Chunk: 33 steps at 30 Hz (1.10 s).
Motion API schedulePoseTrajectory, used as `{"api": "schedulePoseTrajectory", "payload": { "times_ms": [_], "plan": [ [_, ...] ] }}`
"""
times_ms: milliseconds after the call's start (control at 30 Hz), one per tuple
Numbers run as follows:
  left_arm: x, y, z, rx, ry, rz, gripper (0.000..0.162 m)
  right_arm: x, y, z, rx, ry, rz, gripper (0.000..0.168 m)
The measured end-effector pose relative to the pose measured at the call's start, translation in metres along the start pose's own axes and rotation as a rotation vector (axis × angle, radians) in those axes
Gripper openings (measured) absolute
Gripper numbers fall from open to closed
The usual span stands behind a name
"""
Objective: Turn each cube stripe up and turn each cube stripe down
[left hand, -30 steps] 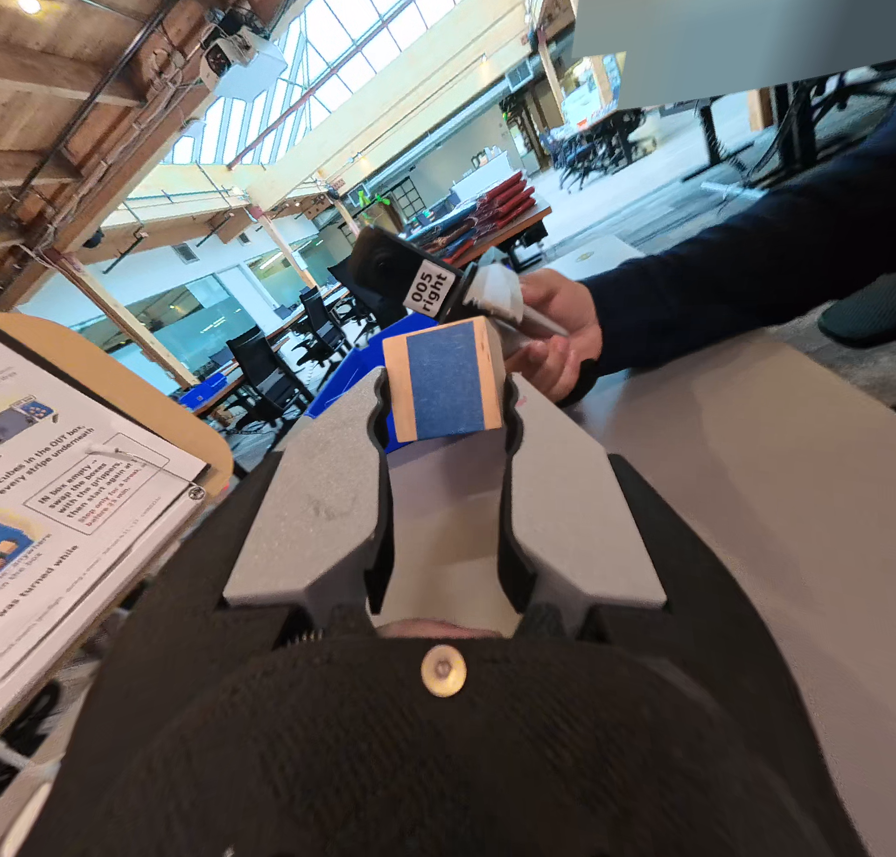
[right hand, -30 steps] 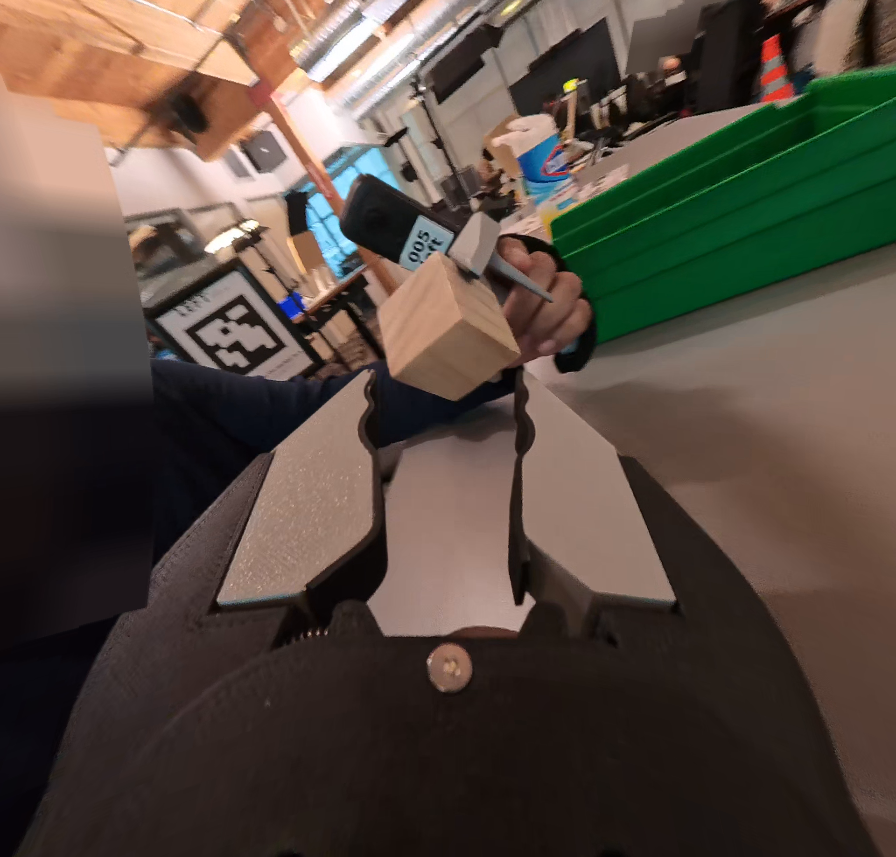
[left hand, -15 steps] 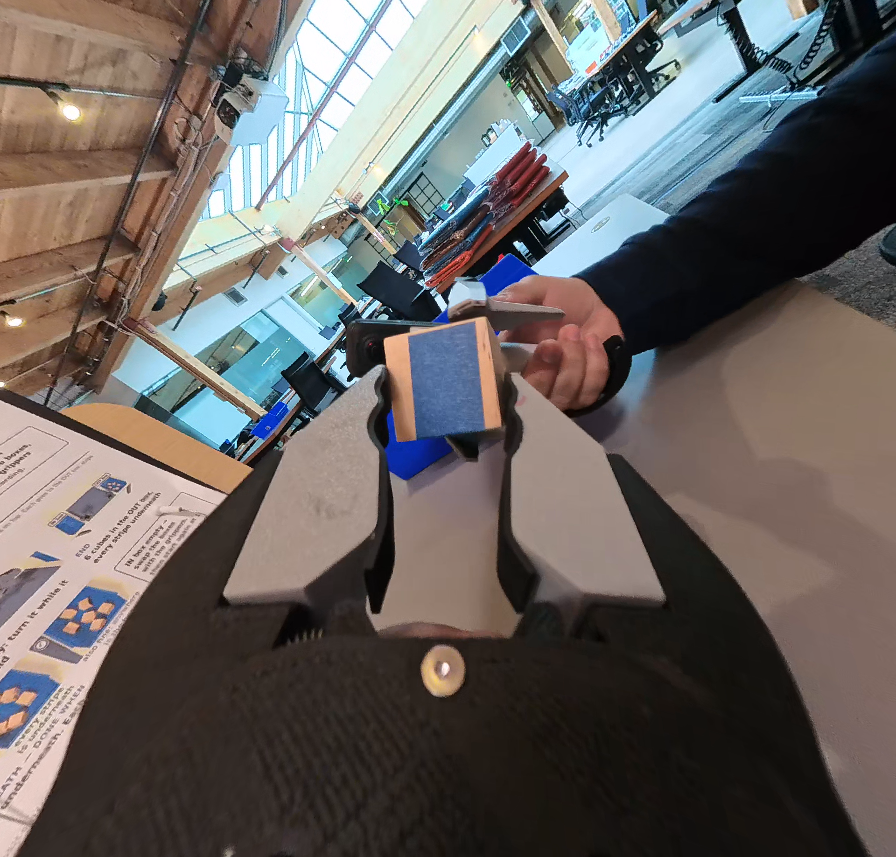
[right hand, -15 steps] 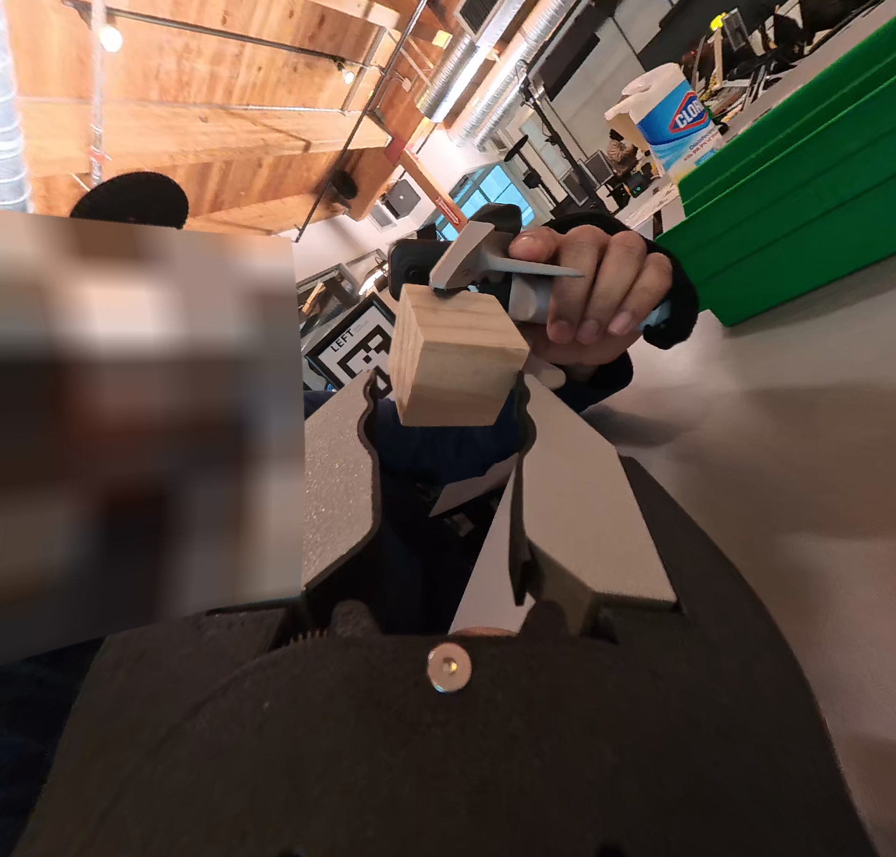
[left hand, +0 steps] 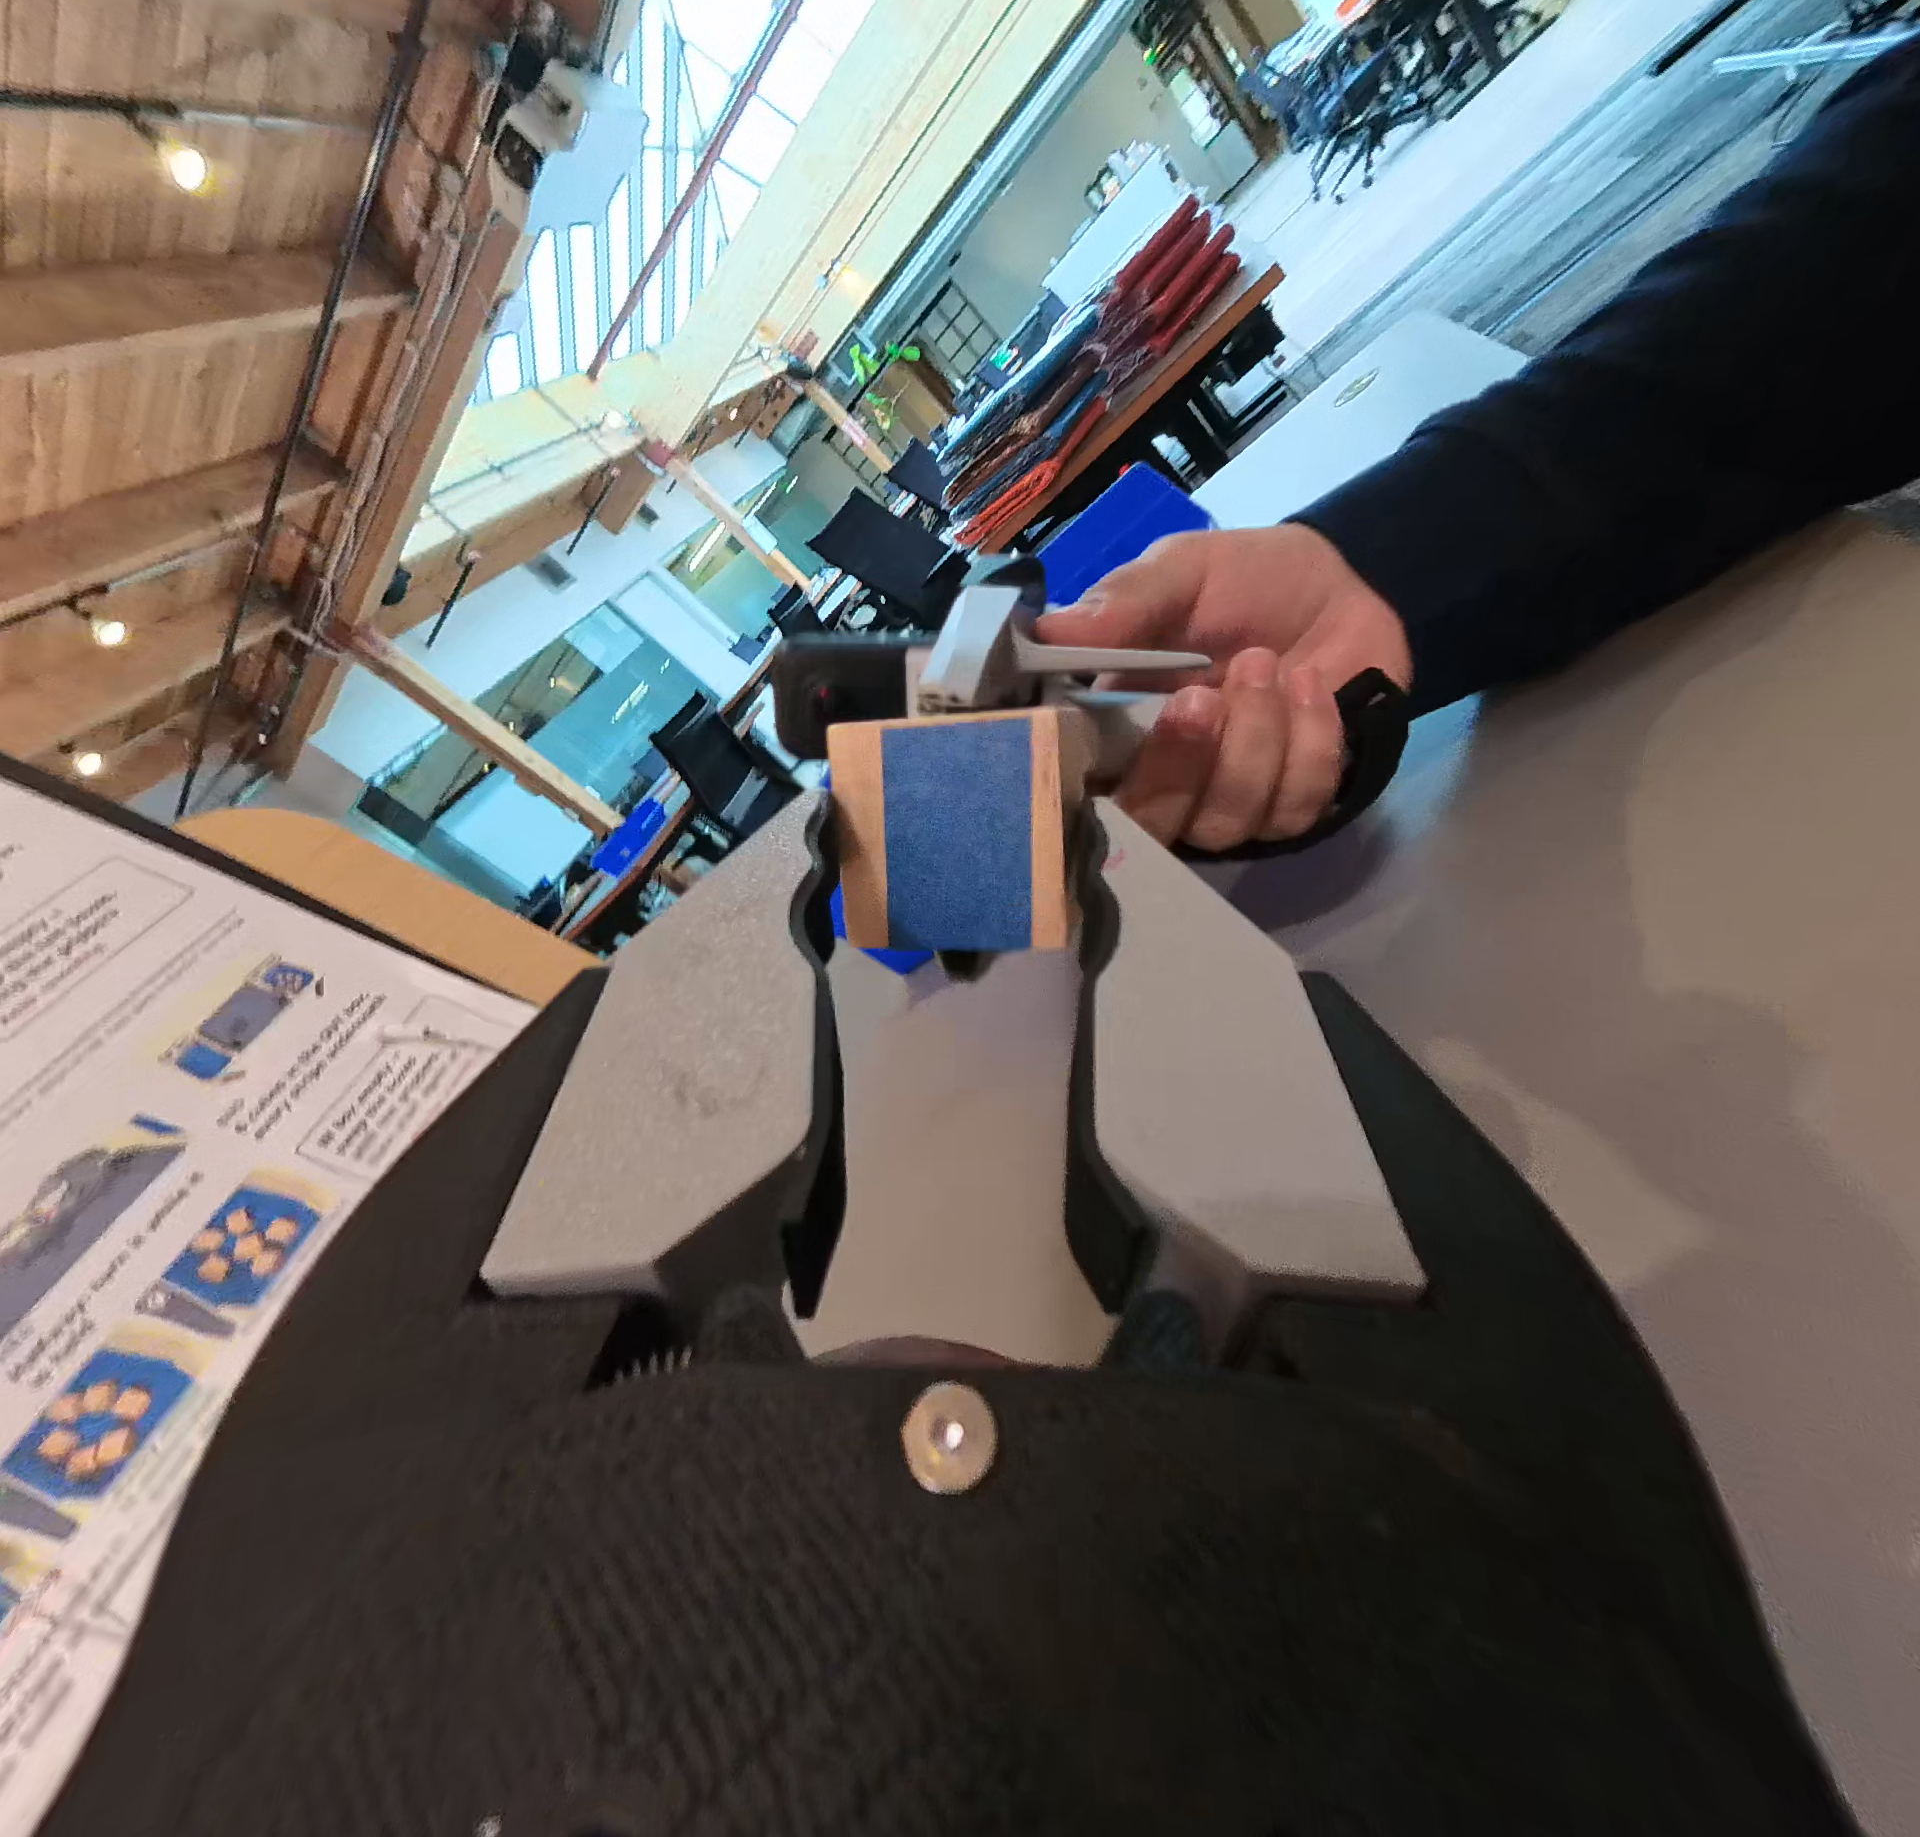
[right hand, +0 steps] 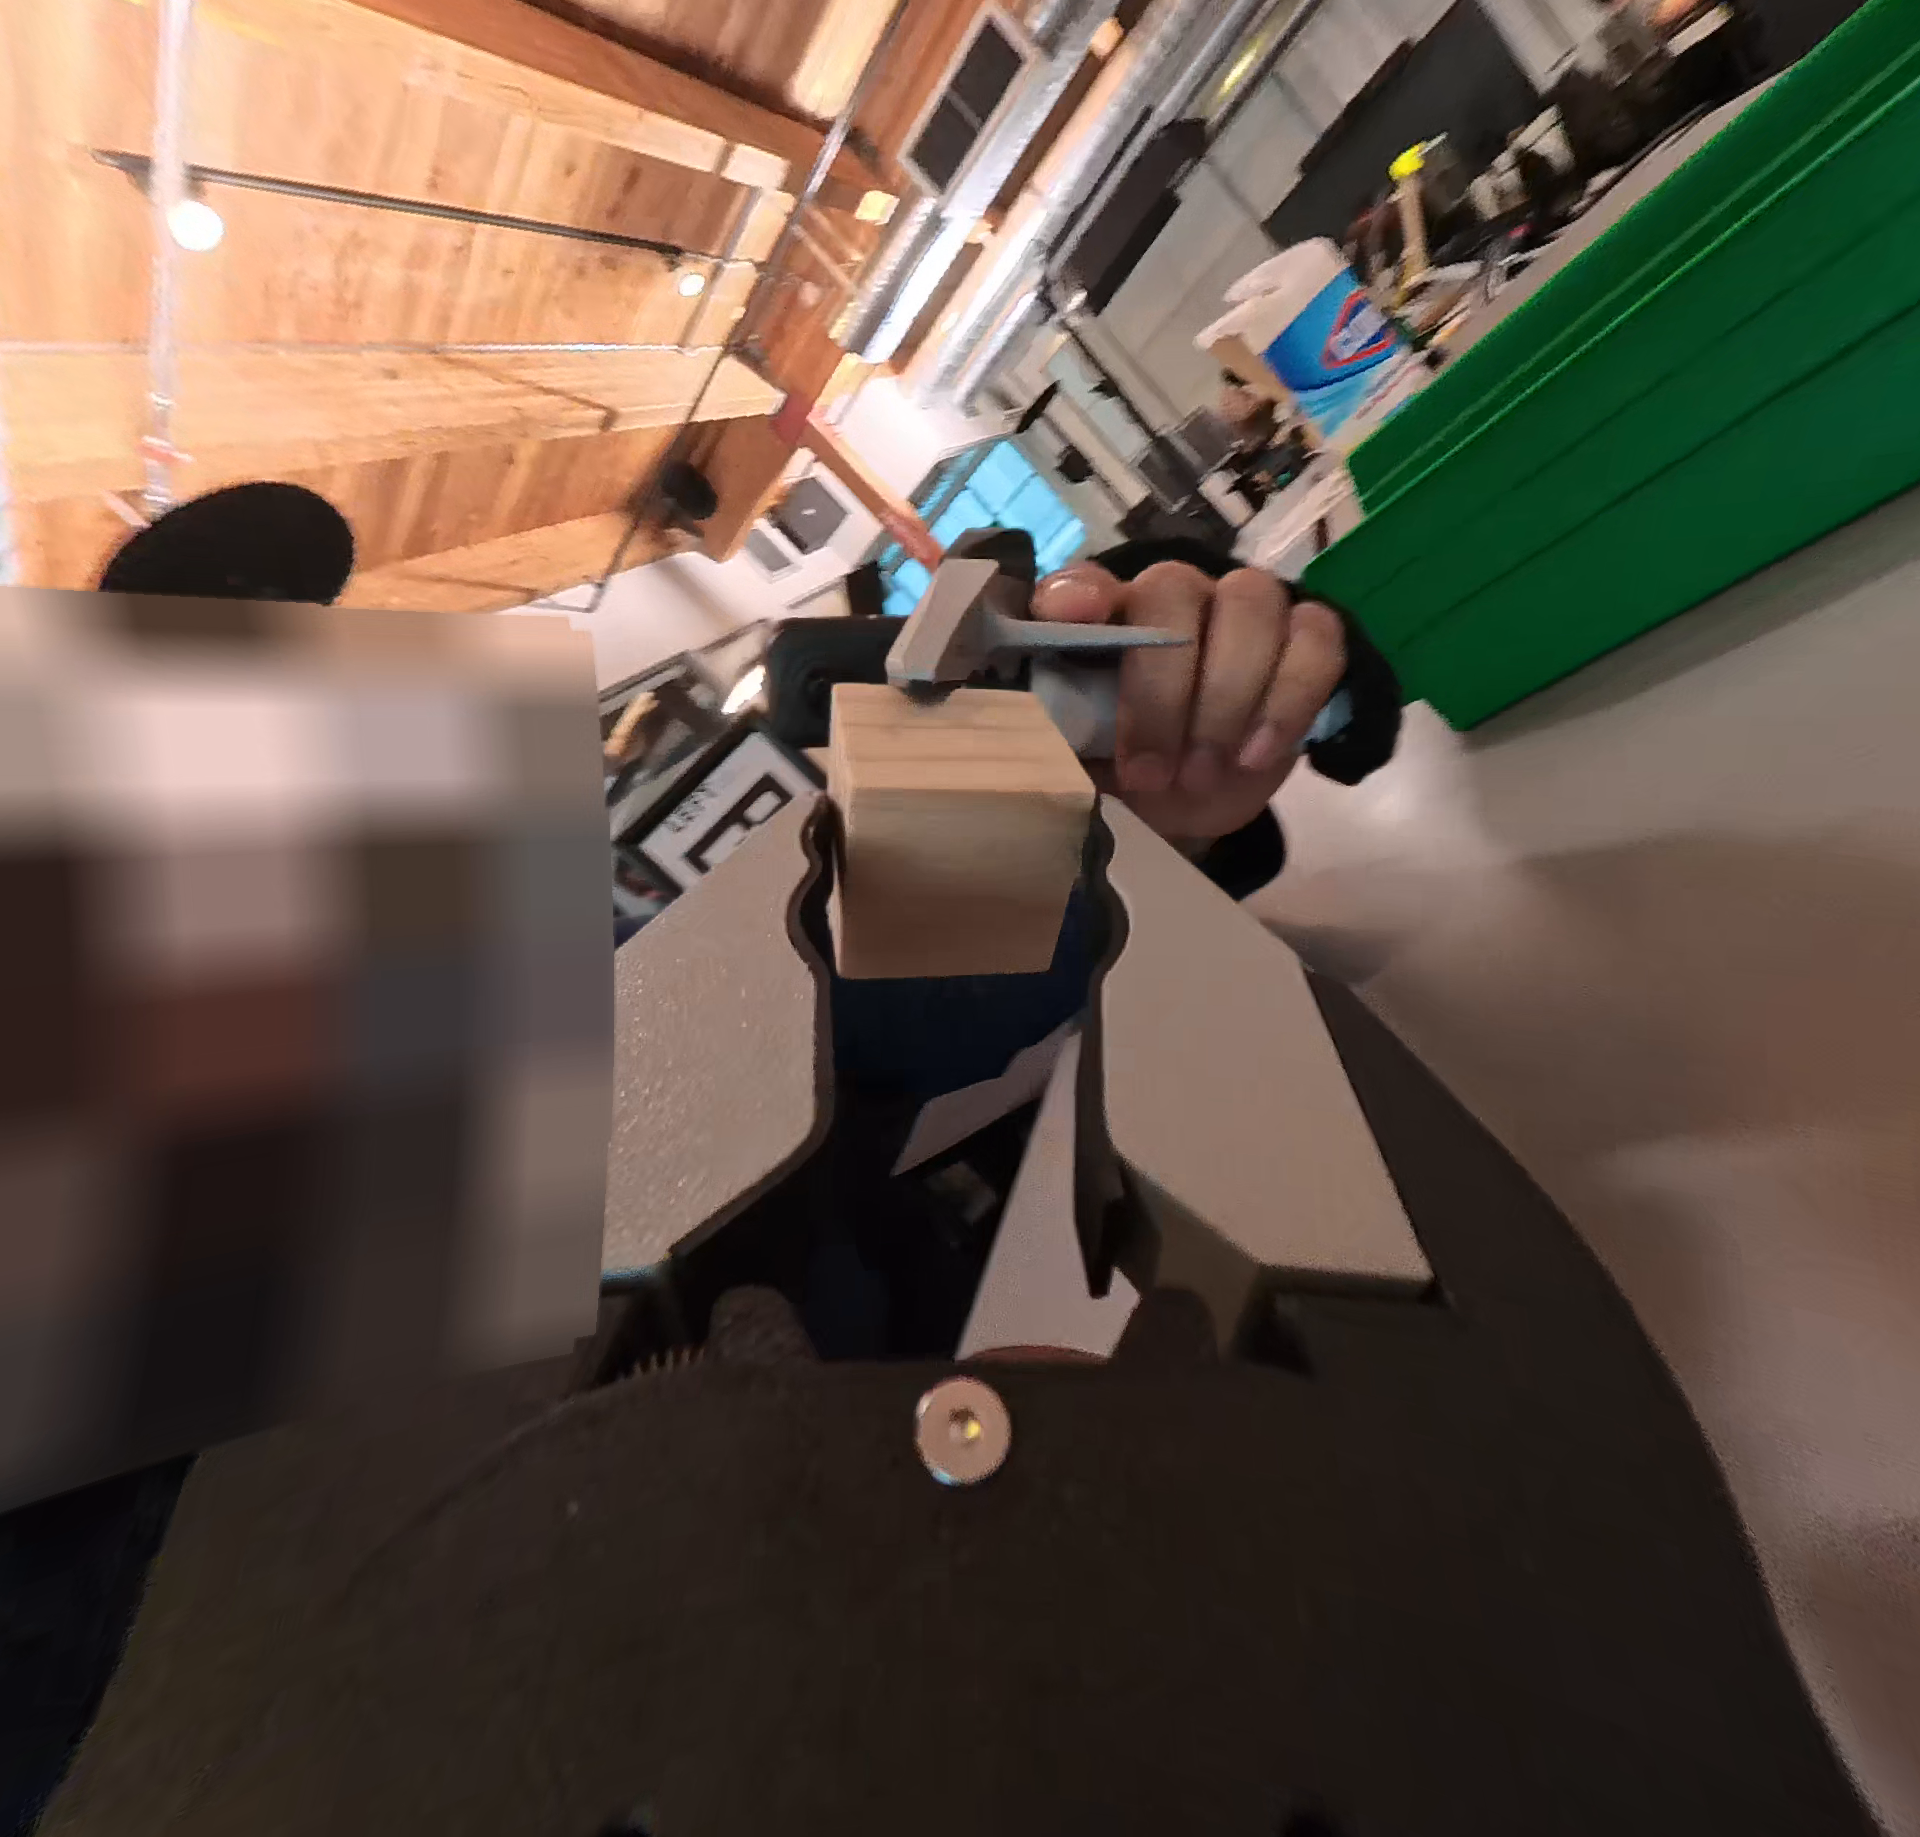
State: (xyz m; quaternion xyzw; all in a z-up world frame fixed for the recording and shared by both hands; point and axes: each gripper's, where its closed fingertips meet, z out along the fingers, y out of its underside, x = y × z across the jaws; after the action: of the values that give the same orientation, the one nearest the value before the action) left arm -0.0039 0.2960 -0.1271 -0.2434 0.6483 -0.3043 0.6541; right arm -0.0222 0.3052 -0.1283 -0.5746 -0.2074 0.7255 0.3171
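One wooden cube [left hand: 951, 831] is held in the air between both grippers. Its blue stripe faces the left wrist camera. My left gripper [left hand: 951, 852] is shut on the cube's two sides. The right gripper [left hand: 977, 644] shows beyond it, rolled a quarter turn, with one finger over the cube and one under it. In the right wrist view the cube [right hand: 956, 852] shows plain wood faces. My right gripper [right hand: 961, 873] is shut on it, fingers touching both sides. The left gripper's finger [right hand: 935, 634] rests on the cube's top.
A grey table [left hand: 1610, 956] lies below. A printed instruction sheet [left hand: 156, 1164] stands at the left. Stacked green trays [right hand: 1662, 499] sit on the table at the right. A blue bin [left hand: 1122, 530] is behind the hands. A person's hand [left hand: 1236, 686] holds the right gripper.
The right gripper has rolled and come level with the cube, and its fingers have narrowed onto the cube's sides. The left gripper has kept its hold and the cube now sits squarer.
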Motion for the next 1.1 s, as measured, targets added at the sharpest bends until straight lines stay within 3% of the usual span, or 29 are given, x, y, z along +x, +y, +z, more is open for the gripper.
{"api": "schedulePoseTrajectory", "payload": {
  "times_ms": [33,233,467,567,767,900,1000,1100],
  "plan": [
    [-0.002,0.005,0.000,-0.019,-0.012,-0.025,0.044,0.003,-0.003,-0.002,0.016,0.033,-0.024,0.043],
    [-0.013,0.025,-0.001,-0.102,-0.112,-0.171,0.044,0.020,-0.016,-0.015,0.057,0.252,-0.172,0.043],
    [-0.021,0.048,-0.008,-0.146,-0.116,-0.417,0.053,0.037,-0.040,-0.044,0.079,0.689,-0.545,0.043],
    [-0.008,0.077,-0.003,-0.290,-0.057,-0.605,0.052,0.032,-0.055,-0.061,0.104,0.889,-0.721,0.042],
    [0.026,0.128,0.000,-0.599,0.020,-0.850,0.056,-0.010,-0.079,-0.082,0.259,1.027,-0.949,0.042],
    [0.032,0.136,-0.002,-0.617,0.031,-0.955,0.056,-0.070,-0.088,-0.103,0.390,1.064,-1.036,0.043],
    [0.032,0.142,-0.003,-0.640,0.022,-0.957,0.056,-0.088,-0.095,-0.148,0.273,1.305,-1.019,0.042],
    [0.035,0.143,-0.001,-0.660,0.032,-0.940,0.055,-0.078,-0.094,-0.198,0.097,1.412,-0.809,0.043]
  ]
}}
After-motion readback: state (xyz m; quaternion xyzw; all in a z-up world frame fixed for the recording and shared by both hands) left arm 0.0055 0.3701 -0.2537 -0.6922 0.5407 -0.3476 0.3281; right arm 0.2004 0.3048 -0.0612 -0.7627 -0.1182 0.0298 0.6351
